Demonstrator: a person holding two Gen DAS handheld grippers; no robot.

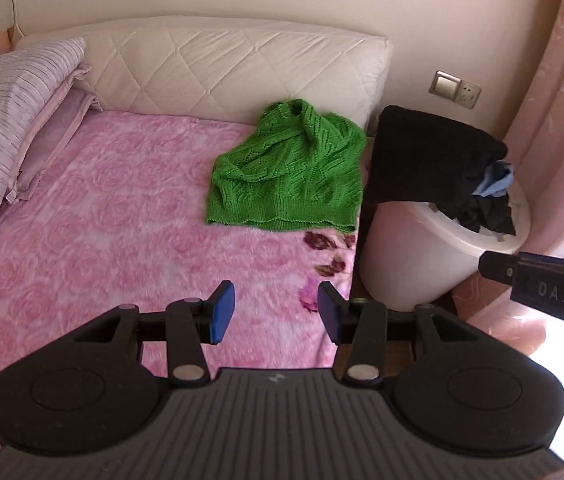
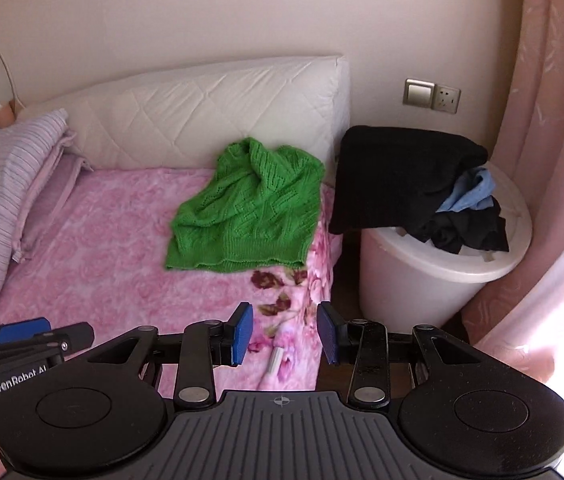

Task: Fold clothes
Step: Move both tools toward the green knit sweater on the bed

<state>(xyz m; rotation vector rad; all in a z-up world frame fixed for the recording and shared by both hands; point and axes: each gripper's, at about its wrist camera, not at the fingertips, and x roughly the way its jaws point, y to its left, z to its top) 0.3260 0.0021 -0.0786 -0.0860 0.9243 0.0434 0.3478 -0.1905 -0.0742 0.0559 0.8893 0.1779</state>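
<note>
Holding both my left tongs (image 1: 276, 307) and right tongs (image 2: 285, 332) agape, empty; only the right view shows a small white strip (image 2: 275, 360) at 6 o'clock of the crumpled green knit sweater (image 2: 248, 208), blurred.

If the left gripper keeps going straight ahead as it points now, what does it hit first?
Probably the pink blanket near the bed's right edge; the left gripper is open and empty. The green sweater lies farther ahead, though depth is unclear.

Open blanket (image 1: 130, 216) before green sweater (image 1: 290, 168)
</note>
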